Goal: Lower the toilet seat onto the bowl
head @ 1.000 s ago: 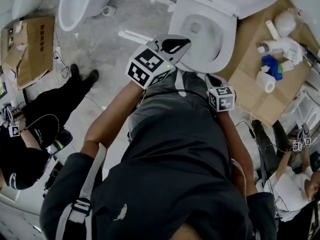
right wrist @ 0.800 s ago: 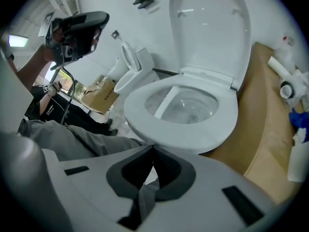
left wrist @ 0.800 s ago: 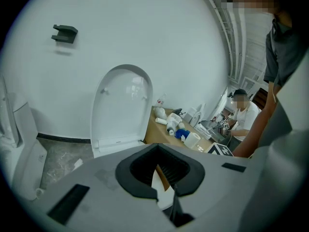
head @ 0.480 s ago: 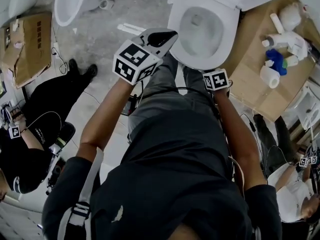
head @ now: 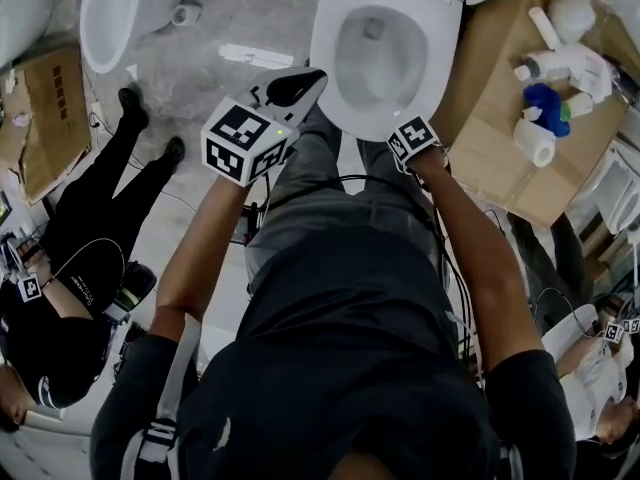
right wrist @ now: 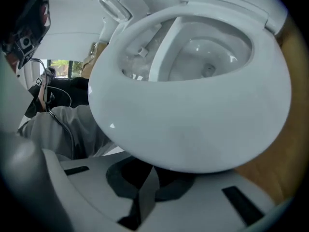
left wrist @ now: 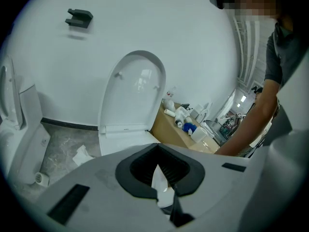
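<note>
The toilet seat [left wrist: 133,93] is seen standing upright at the back of the bowl [head: 440,68], leaned against the white wall with its long axis running up and down and its hinge edge lying across the bowl's rear. It is not yet lowered; the bowl is left uncovered in the head view. The left gripper [left wrist: 163,196] is held raised beside the bowl's front left, and its view is aimed straight at the seat, which lies ahead of and above the jaws, well apart from them. Its jaws are brought together with nothing pinched between them. The right gripper [right wrist: 145,197] is held low against the bowl's front, under the curve of the outer wall, and its jaws are likewise closed on nothing. The left gripper is judged the nearer and better placed. The seat's top edge would need to be reached and drawn forward and down towards the person, about the hinge.
</note>
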Demonstrator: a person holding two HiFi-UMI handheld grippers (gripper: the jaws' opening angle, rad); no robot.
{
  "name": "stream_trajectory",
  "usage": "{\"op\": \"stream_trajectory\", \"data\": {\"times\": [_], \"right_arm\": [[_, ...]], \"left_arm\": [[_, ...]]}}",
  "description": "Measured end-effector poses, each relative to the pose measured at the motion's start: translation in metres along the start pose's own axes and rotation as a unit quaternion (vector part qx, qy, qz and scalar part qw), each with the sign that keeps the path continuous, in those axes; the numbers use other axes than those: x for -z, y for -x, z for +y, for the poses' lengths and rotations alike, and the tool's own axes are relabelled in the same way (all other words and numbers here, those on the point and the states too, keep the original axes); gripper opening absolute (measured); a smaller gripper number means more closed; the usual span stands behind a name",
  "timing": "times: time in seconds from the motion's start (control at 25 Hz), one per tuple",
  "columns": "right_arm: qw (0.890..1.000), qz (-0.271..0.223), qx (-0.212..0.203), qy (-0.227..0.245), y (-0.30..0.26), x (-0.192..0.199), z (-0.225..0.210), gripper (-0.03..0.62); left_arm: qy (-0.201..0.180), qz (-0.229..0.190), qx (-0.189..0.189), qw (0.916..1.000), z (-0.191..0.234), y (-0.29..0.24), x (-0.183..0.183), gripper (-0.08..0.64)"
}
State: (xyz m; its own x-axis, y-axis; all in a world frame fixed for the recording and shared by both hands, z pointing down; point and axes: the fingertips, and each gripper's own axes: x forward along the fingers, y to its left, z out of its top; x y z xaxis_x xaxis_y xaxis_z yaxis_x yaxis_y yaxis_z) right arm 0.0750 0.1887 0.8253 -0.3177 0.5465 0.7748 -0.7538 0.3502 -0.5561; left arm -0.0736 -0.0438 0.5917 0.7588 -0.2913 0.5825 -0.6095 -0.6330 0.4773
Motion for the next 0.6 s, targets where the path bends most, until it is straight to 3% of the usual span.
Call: {"op": "stream_trajectory", "data": {"times": [0.6], "right_arm": [[0.985, 0.153, -0.073, -0.040, -0.066, 0.022, -0.027, 0.009]], "left_arm": [[0.049, 0.056, 0.010, 0.9972, 0.021, -0.046, 0.061, 0.005]]}}
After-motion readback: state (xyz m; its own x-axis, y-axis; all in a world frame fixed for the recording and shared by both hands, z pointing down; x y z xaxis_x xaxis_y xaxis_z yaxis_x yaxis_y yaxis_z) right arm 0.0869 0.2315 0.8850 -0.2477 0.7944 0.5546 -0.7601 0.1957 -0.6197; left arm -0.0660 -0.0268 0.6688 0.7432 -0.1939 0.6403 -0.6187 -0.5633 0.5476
